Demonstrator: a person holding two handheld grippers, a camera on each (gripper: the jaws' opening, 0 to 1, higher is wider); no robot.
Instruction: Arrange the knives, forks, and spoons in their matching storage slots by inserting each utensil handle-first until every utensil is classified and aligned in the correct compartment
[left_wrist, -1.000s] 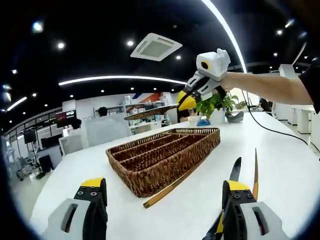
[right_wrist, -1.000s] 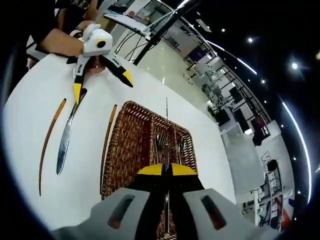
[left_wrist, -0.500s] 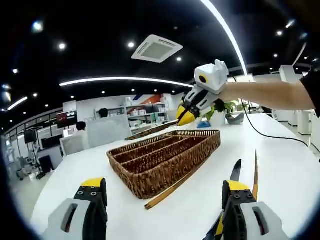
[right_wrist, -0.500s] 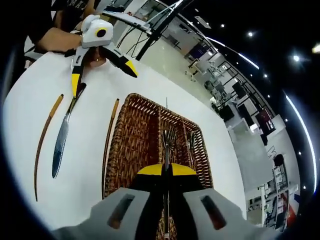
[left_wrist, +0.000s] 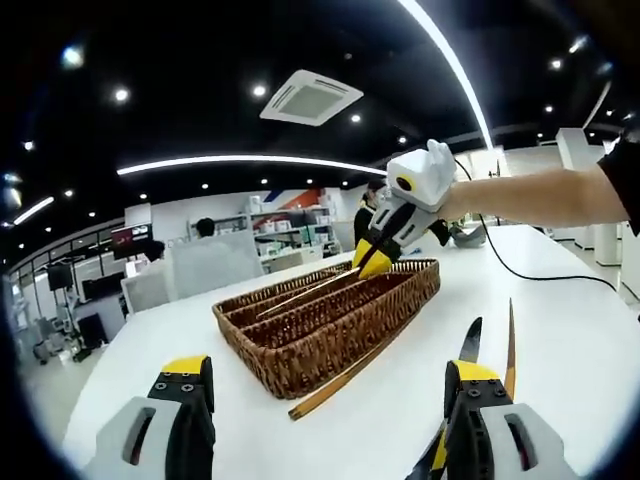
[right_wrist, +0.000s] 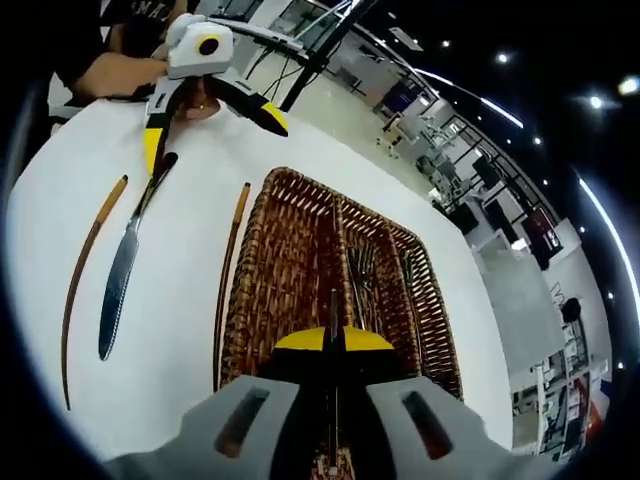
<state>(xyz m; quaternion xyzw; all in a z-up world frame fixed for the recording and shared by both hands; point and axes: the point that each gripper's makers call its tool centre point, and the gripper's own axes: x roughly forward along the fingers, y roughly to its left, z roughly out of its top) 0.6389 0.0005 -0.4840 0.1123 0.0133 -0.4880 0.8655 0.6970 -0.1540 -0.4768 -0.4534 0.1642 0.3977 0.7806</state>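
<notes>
Over the brown woven wicker utensil tray (right_wrist: 300, 270), the right gripper (right_wrist: 334, 345) has its yellow-tipped jaws pressed together on a thin, dark-handled utensil (right_wrist: 333, 318) whose type cannot be told. From the left gripper view, this utensil (left_wrist: 305, 295) slants down from the right gripper (left_wrist: 372, 262) into the tray (left_wrist: 330, 320). Forks (right_wrist: 362, 268) lie in a middle compartment just beyond the jaw tips; what lies in the compartment beside it is too small to identify.

Outside the tray, on the white table (right_wrist: 180, 260), a long brown stick-like utensil (right_wrist: 230, 280) lies just beside the wicker wall. Further out lies a silver table knife with a dark handle (right_wrist: 125, 270), then a second brown stick (right_wrist: 85, 280). The left gripper (right_wrist: 205, 100) hovers with jaws spread wide, one tip at the knife's handle end. In its own view, that gripper (left_wrist: 330, 390) holds nothing, the knife (left_wrist: 470, 345) by its right jaw.
</notes>
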